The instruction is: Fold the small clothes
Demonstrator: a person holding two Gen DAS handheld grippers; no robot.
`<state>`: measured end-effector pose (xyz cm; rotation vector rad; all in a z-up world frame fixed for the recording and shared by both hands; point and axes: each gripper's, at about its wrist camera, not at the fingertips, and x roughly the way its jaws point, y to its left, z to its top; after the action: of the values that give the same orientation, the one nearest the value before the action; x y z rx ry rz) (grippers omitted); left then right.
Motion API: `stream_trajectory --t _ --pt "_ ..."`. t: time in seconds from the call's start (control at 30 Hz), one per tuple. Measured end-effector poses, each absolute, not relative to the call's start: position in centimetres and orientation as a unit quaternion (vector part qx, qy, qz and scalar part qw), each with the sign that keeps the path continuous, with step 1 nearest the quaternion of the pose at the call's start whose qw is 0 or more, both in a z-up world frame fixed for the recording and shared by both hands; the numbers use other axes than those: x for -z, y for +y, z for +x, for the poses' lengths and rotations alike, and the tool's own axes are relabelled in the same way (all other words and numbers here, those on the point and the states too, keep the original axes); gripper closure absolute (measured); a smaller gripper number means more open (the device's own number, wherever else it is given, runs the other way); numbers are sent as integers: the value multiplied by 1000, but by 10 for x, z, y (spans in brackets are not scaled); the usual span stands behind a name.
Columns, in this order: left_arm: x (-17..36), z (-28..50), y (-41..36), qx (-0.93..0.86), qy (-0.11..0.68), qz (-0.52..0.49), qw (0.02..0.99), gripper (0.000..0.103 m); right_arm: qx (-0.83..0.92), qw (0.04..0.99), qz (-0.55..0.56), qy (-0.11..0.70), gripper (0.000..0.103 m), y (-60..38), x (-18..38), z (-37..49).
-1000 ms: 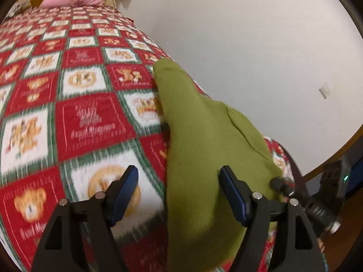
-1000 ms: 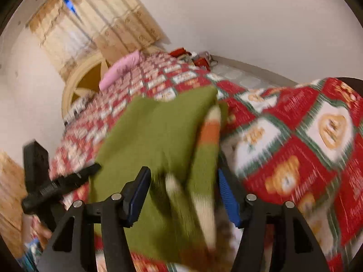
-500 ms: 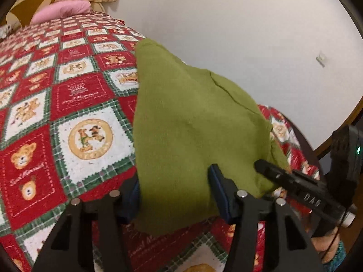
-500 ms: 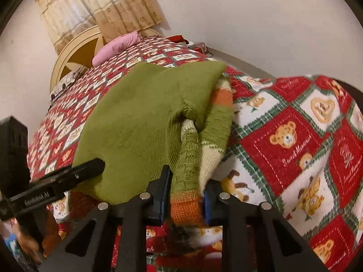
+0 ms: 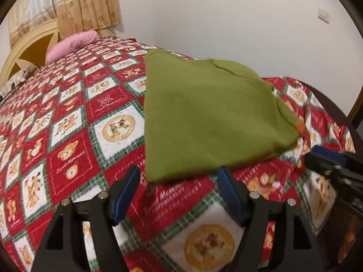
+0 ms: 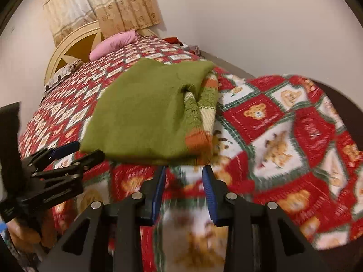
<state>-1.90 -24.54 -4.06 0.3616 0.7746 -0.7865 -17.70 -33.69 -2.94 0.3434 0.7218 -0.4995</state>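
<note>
A green knitted sweater [image 5: 204,117] lies folded flat on the bed's red teddy-bear quilt [image 5: 68,136]. In the right wrist view the sweater [image 6: 145,108] shows its striped sleeves with orange cuffs [image 6: 199,142] tucked along its right side. My left gripper [image 5: 179,181] is open and empty, just short of the sweater's near edge. My right gripper [image 6: 183,176] is open and empty, just short of the near edge by the cuff. Each gripper shows at the edge of the other's view, the right [image 5: 326,161] and the left [image 6: 68,154].
A pink pillow [image 5: 72,45] lies at the head of the bed by a cream headboard [image 5: 25,52]. A white wall runs along the bed's far side. The quilt's edge drops off at the right [image 6: 329,136]. Curtains [image 6: 109,4] hang behind the headboard.
Both grippers have let go of the sweater, opened and pulled back toward me. The sweater, held half a second ago, now lies folded on the quilt.
</note>
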Motion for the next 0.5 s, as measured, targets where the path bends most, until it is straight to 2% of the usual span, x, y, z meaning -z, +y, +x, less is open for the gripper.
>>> stream_trajectory --t 0.07,0.1,0.2,0.33,0.5 --pt "36 -26 -246 373 361 176 837 25 250 899 146 328 45 -324 17 -189" --pt "30 -32 -245 377 352 177 838 19 255 904 137 314 41 -319 11 -195" --pt "14 -48 -240 373 316 181 854 4 265 916 111 281 41 -305 -8 -204" --pt "-12 -76 -232 360 246 191 879 0 282 925 91 237 41 -292 -27 -212" --pt "-35 -91 -225 359 217 174 891 0 295 932 88 192 41 -286 -46 -230"
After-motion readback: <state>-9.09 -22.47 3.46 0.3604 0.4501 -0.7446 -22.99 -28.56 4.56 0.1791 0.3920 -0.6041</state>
